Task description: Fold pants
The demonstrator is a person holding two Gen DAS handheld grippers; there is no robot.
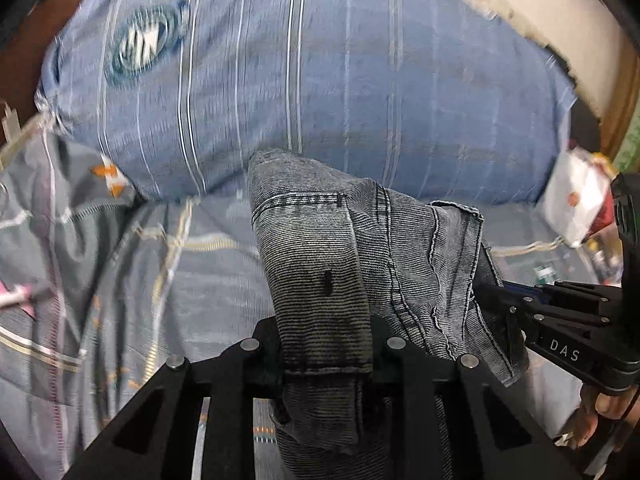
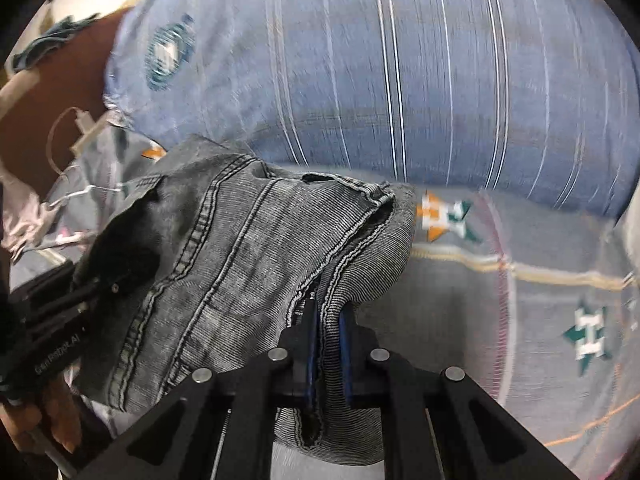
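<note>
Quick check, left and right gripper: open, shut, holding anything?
Left gripper: shut on the jeans.
Right gripper: shut on the jeans too, at another fold.

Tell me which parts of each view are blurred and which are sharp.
Left wrist view: striped pillow and bedsheet smeared by motion, jeans sharp in the left gripper. Right wrist view: same smear, jeans crisp in the right gripper; both edges bowed by fisheye.

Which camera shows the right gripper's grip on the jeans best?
The right wrist view: there the right gripper shows head on, its blue pads shut on a fold of the jeans. In the left wrist view the right gripper enters from the right edge, its tips buried in the denim, so the pinch itself is hidden.
</note>
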